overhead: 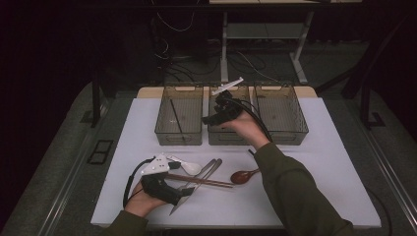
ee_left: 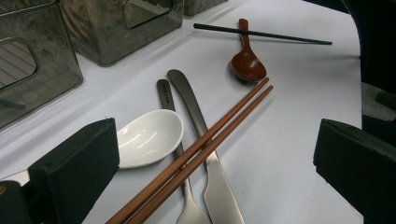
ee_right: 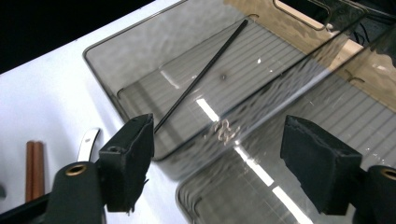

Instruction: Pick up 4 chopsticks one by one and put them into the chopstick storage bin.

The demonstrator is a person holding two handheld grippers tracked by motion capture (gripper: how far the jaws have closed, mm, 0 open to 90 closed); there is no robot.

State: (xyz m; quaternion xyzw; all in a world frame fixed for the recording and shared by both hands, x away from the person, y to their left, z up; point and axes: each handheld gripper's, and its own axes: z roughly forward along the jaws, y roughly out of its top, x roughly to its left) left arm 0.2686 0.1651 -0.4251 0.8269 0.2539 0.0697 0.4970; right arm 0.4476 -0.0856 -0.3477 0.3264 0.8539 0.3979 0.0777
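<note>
Right gripper (overhead: 209, 119): jaws wide, empty | above left bin (overhead: 179, 133) rim | left gripper (overhead: 186, 192): wide, empty

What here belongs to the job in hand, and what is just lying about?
Part of the job: left bin, middle bin, right bin, black chopstick in the left bin, second black chopstick on the table, wooden chopsticks, white spoon, brown spoon, knife, fork.

Just lying about: floor cables, desk legs behind the table.
</note>
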